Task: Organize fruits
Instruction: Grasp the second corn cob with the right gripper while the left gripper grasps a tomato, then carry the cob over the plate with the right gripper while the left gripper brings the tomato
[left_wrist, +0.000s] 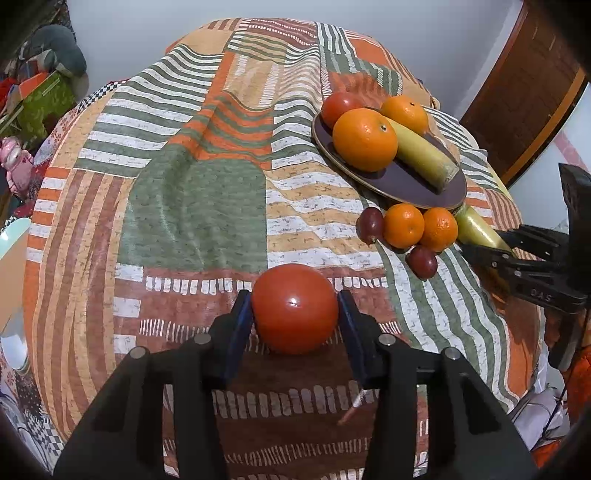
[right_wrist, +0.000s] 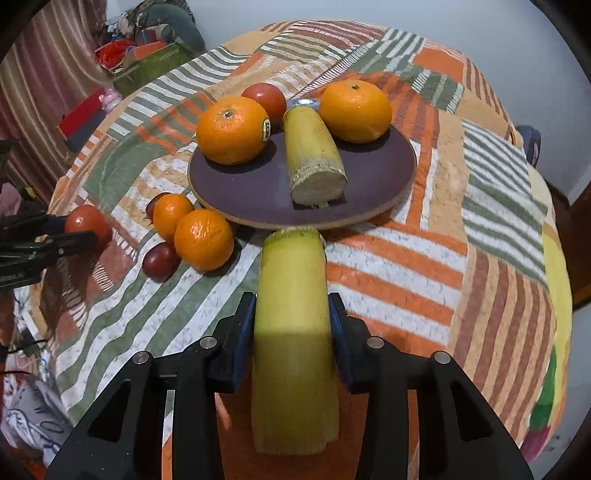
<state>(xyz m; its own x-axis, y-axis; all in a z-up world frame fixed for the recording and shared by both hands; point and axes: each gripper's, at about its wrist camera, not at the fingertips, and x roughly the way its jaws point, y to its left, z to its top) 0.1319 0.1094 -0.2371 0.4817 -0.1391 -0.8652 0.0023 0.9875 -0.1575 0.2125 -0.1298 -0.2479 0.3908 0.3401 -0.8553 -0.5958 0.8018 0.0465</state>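
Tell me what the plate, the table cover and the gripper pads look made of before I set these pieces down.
Plate: matte dark purple top with a pale exposed rim, probably glazed ceramic or stoneware, though wood can't be ruled out.
Table cover: soft printed patchwork fabric; it creases and drapes over the edge.
Pads: blue, ridged, likely rubber or soft plastic, on matte black plastic fingers.

I am counting two tomatoes: one (left_wrist: 294, 308) between my left gripper's (left_wrist: 295, 314) pads, one (right_wrist: 264, 99) on the plate (right_wrist: 258, 206). I am seeing four oranges: two large (right_wrist: 232, 130) (right_wrist: 355, 110) on the plate, two small (right_wrist: 172, 216) (right_wrist: 204, 239) on the cloth beside it. I am counting two yellow-green stalk pieces (right_wrist: 314, 155) (right_wrist: 293, 332), one on the plate, one in my right gripper (right_wrist: 293, 325). Two small dark-red fruits (left_wrist: 370, 224) (left_wrist: 422, 261), possibly plums, are lying near the small oranges.
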